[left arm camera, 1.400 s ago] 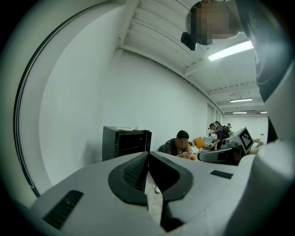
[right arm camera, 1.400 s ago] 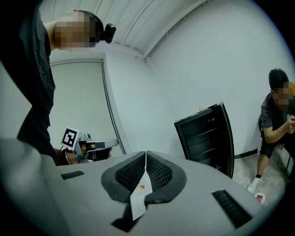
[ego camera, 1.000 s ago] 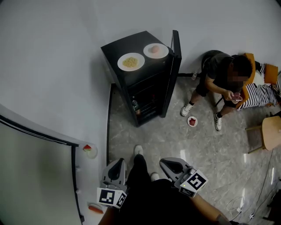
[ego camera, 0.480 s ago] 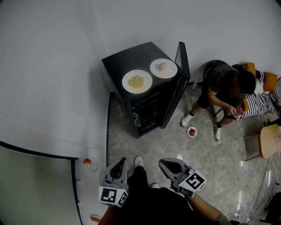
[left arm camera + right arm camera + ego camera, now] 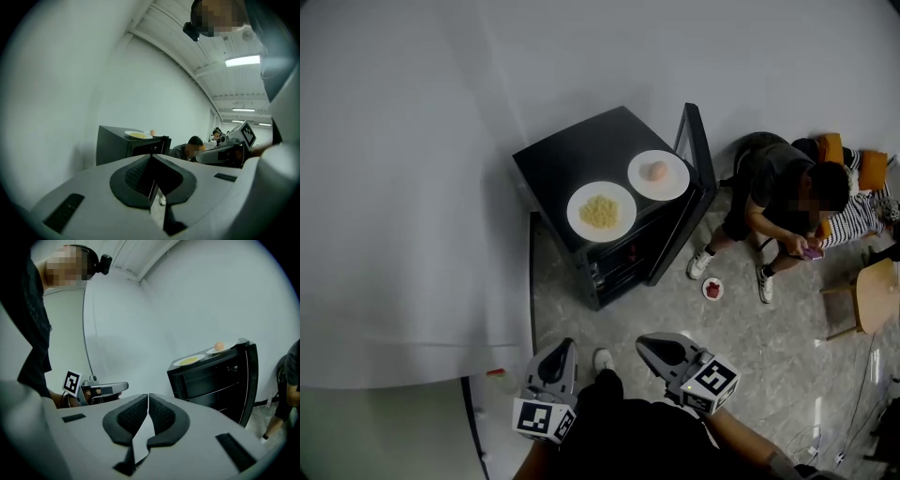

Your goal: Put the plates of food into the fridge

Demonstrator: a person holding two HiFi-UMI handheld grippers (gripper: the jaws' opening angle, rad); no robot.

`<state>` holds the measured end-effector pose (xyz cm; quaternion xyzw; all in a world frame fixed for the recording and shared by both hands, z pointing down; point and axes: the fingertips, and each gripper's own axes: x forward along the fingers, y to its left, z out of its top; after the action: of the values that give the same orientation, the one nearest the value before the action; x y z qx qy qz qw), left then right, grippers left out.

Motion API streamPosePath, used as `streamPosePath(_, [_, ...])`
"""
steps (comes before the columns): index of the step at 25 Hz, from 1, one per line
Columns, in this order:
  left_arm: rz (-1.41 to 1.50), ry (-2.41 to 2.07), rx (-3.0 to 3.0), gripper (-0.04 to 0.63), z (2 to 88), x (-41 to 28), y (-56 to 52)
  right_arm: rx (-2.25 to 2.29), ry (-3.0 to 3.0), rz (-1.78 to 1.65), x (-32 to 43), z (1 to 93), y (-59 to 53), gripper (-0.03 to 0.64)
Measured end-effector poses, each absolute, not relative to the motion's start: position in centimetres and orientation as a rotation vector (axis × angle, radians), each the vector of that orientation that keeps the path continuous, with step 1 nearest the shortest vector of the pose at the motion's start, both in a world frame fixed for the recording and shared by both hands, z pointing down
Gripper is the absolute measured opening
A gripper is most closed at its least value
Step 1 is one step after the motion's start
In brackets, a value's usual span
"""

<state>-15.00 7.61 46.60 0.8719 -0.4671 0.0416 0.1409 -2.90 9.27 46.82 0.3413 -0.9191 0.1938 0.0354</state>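
The left tool [image 5: 563,347] and the right tool [image 5: 647,340] both have their jaws pressed together with nothing between them, and they are held side by side, apart from each other, above the floor [image 5: 750,347]. Ahead of them stands the black fridge [image 5: 567,155] with its door [image 5: 699,155] swung open. On its top sit the noodle plate [image 5: 601,211] and, just beside it toward the door, the plate with a round pinkish piece [image 5: 658,174]. A small plate of red food [image 5: 712,289] lies on the floor right of the fridge, near the feet of a seated person [image 5: 773,183].
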Motion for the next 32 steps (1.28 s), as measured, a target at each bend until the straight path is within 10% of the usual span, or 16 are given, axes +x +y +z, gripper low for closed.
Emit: streamPosePath(32, [0.125,-1.267,2.572,0.025,45.8,-13.1,-3.1,0.958,-3.016,1.837,-2.9,45.2,-8.1,0.028])
